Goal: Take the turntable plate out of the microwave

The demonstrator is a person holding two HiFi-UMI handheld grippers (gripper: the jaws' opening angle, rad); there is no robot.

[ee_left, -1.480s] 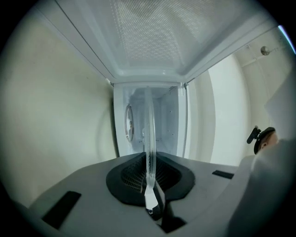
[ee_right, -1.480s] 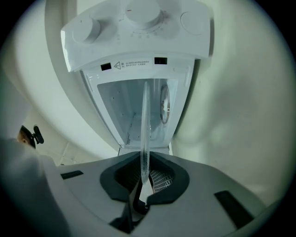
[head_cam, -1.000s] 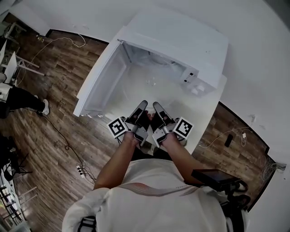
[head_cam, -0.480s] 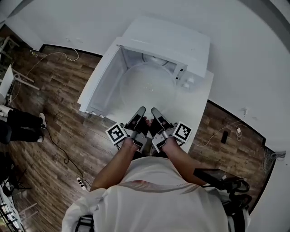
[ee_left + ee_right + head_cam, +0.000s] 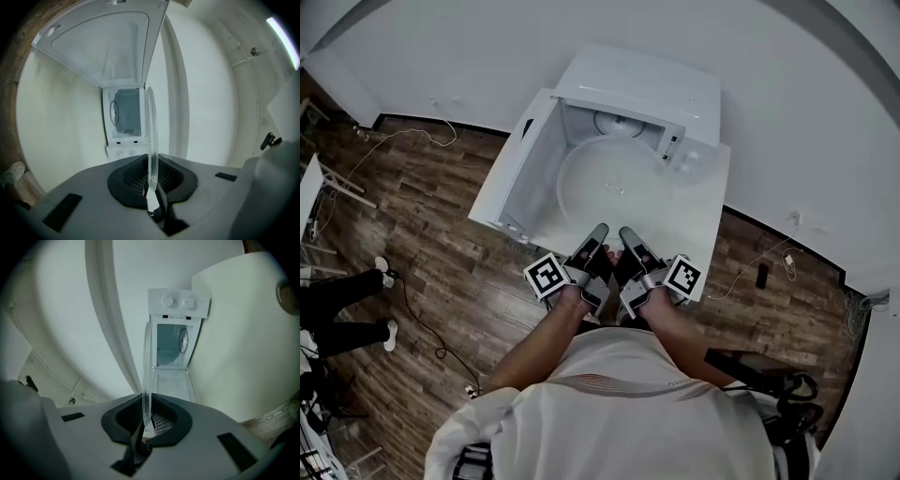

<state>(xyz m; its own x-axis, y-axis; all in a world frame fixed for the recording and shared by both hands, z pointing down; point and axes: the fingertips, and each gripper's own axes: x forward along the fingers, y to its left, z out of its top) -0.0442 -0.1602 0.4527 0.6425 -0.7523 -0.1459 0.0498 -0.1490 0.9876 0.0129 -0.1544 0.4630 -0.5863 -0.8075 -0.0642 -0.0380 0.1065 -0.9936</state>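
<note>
The left gripper (image 5: 599,231) and right gripper (image 5: 626,232) sit side by side, each with its jaws narrowed onto the near rim of the glass turntable plate (image 5: 609,180). The plate spreads out beyond the fingertips, its far edge toward the open microwave (image 5: 642,86). From here I'd say: hold it level and move both hands together, because that thin rim could slip.
</note>
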